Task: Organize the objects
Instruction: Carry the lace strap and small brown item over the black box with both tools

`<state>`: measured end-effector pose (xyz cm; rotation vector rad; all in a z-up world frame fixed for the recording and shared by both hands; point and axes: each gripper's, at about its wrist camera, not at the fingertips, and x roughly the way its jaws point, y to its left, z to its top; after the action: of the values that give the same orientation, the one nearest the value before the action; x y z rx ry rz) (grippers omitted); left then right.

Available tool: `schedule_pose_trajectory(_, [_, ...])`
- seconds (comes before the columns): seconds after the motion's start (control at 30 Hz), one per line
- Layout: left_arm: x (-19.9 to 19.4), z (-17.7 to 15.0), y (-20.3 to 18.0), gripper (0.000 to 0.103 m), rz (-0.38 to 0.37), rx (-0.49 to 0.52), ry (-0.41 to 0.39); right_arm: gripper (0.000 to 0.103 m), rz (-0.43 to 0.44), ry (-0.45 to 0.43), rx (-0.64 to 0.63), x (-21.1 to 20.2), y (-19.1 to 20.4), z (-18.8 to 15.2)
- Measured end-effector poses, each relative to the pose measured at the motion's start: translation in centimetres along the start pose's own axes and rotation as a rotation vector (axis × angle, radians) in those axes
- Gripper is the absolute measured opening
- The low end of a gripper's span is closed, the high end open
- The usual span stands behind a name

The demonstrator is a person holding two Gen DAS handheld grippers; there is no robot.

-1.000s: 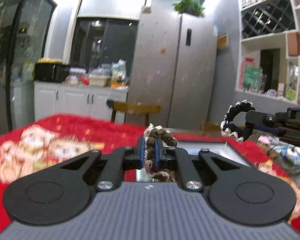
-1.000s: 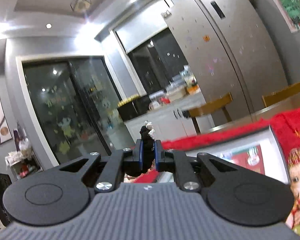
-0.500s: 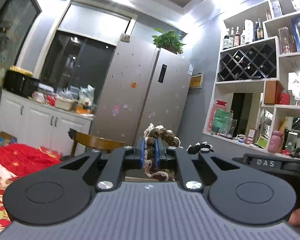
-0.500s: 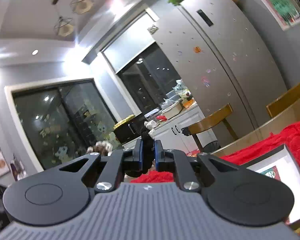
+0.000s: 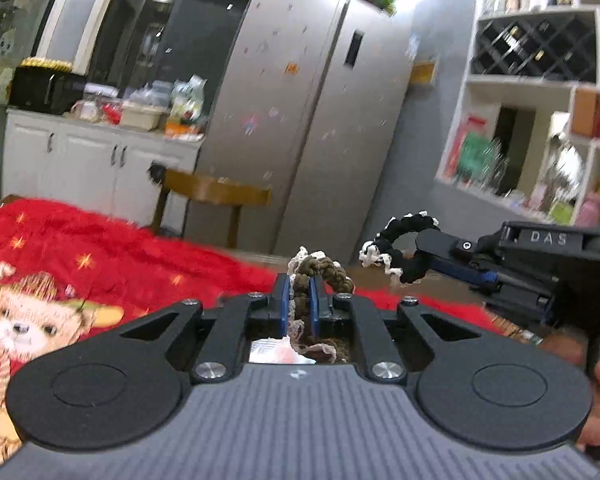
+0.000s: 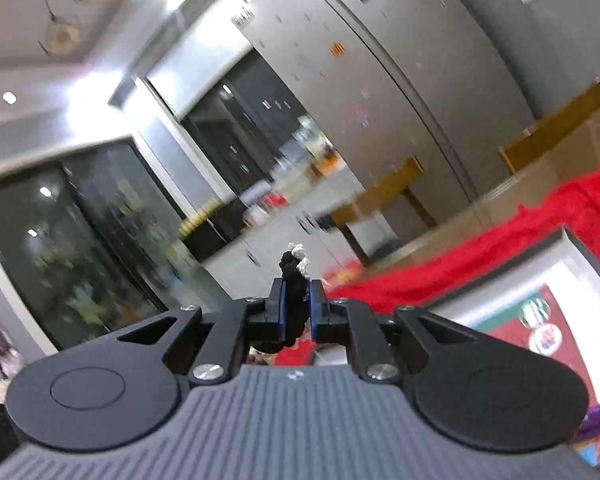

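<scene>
My left gripper (image 5: 299, 286) is shut on a brown braided hair tie with white lace trim (image 5: 324, 272), held up above the red cloth. In the left wrist view my right gripper (image 5: 422, 254) comes in from the right, shut on a black braided hair tie with white lace trim (image 5: 396, 246). The right wrist view shows the same black hair tie (image 6: 294, 276) pinched between the right gripper's (image 6: 297, 288) blue pads, sticking up past the tips. Both ties hang in the air, apart from each other.
A red cloth with a cartoon bear print (image 5: 80, 272) covers the table. A white-rimmed box (image 6: 548, 280) lies on it at the lower right. Wooden chairs (image 5: 216, 196) stand behind the table, then a grey fridge (image 5: 320, 120), white cabinets (image 5: 84, 160) and wall shelves (image 5: 540, 100).
Both hands have swung sideways and tilted down; the red cloth and the right gripper with its black tie are back in the left view. Both grips are unchanged.
</scene>
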<state>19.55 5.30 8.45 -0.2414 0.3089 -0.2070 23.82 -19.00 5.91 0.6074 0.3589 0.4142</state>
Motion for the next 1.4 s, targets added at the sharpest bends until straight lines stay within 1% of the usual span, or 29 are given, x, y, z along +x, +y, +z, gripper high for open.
schedule_pose_trajectory(0.07, [0.9,-1.2,0.6,0.013,0.011,0.014,0.04,0.013,-0.028,0.031,-0.012,0.6,-0.4,-0.5])
schedule_pose_trajectory(0.13, [1.9,-2.2,0.8,0.013,0.033,0.05,0.059,0.013,-0.057,0.064,-0.021,1.1,-0.8,-1.2])
schedule_pose_trajectory(0.23, [2.9,-3.6,1.2,0.013,0.052,0.073,0.094,0.013,-0.1,0.112,-0.021,1.8,-1.3,-2.0])
schedule_pose_trajectory(0.33, [3.4,-4.3,1.5,0.013,0.066,0.085,0.107,0.013,-0.108,0.128,-0.034,2.2,-1.4,-2.7])
schedule_pose_trajectory(0.4, [3.5,-4.8,1.7,0.013,0.078,0.098,0.098,0.013,-0.114,0.133,-0.054,2.5,-1.1,-3.1])
schedule_pose_trajectory(0.5, [3.8,-4.5,1.1,0.013,0.112,0.13,0.064,0.013,-0.117,0.14,-0.074,2.7,-0.8,-3.6])
schedule_pose_trajectory(0.6, [3.8,-4.5,1.2,0.013,0.122,0.134,0.053,0.013,-0.123,0.151,-0.088,2.8,-0.6,-4.2])
schedule_pose_trajectory(0.73, [4.3,-5.2,1.4,0.013,0.132,0.131,0.077,0.013,-0.137,0.173,-0.113,2.9,-0.6,-4.9])
schedule_pose_trajectory(0.87, [4.5,-5.7,1.1,0.013,0.153,0.16,0.066,0.013,-0.149,0.177,-0.132,2.8,-0.4,-5.1])
schedule_pose_trajectory(0.93, [4.6,-6.0,1.2,0.013,0.148,0.159,0.072,0.013,-0.151,0.177,-0.131,2.8,-0.4,-5.1])
schedule_pose_trajectory(1.07, [4.9,-6.6,0.9,0.013,0.193,0.206,0.051,0.013,-0.154,0.193,-0.129,3.0,-0.6,-5.0])
schedule_pose_trajectory(1.2, [4.9,-6.6,1.0,0.013,0.19,0.207,0.047,0.013,-0.168,0.194,-0.151,3.2,-0.4,-5.2])
schedule_pose_trajectory(1.4, [5.3,-6.5,1.4,0.013,0.193,0.184,0.074,0.013,-0.177,0.203,-0.174,3.4,-0.2,-5.5])
